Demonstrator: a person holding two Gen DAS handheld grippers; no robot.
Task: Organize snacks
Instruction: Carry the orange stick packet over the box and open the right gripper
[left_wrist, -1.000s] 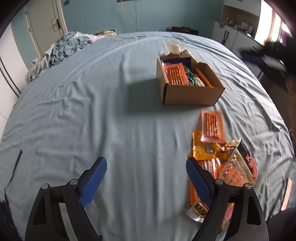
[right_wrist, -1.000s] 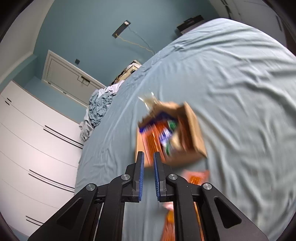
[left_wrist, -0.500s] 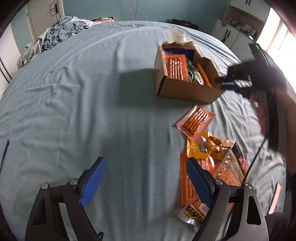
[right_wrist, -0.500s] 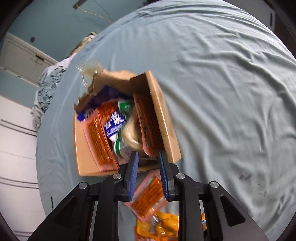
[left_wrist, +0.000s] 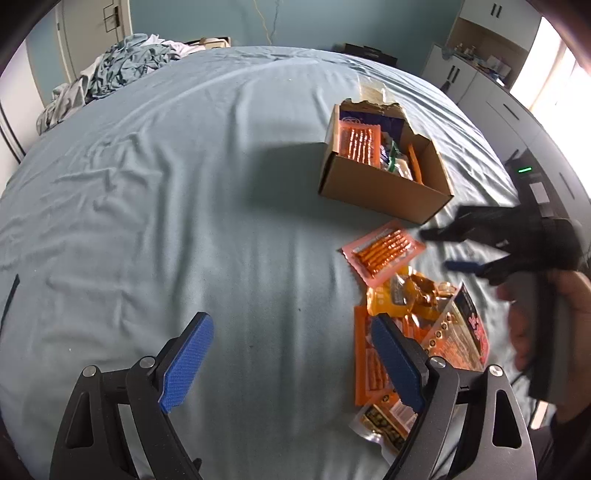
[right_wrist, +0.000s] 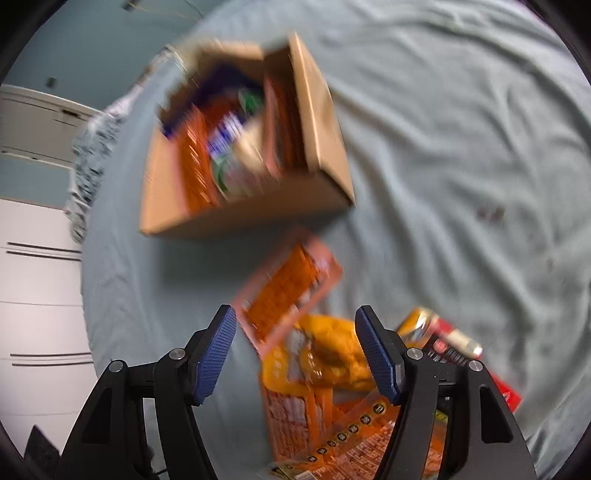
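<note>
A cardboard box (left_wrist: 384, 184) holding several snack packets stands on the blue bedsheet. In front of it lies a pink packet of orange sticks (left_wrist: 384, 251), then a yellow packet (left_wrist: 406, 295) and a heap of orange packets (left_wrist: 373, 369). My right gripper (left_wrist: 443, 249) hovers low by the pink packet (right_wrist: 291, 288), near the box (right_wrist: 251, 218). In the right wrist view the right gripper (right_wrist: 295, 314) has its jaws opening, with nothing pressed between the pads. My left gripper (left_wrist: 290, 325) stands wide open over bare sheet, its right finger above the heap.
A person's hand (left_wrist: 535, 321) grips the right tool. Crumpled clothes (left_wrist: 118, 70) lie at the bed's far left corner. White cabinets (left_wrist: 476, 81) stand beyond the bed, and white drawers (right_wrist: 33, 277) are beside it. A red packet (right_wrist: 458, 350) lies at the heap's edge.
My right gripper has dropped from high above the box down to the loose packets, and its jaws have spread apart. The pink packet now lies slanted. The left gripper has stayed put.
</note>
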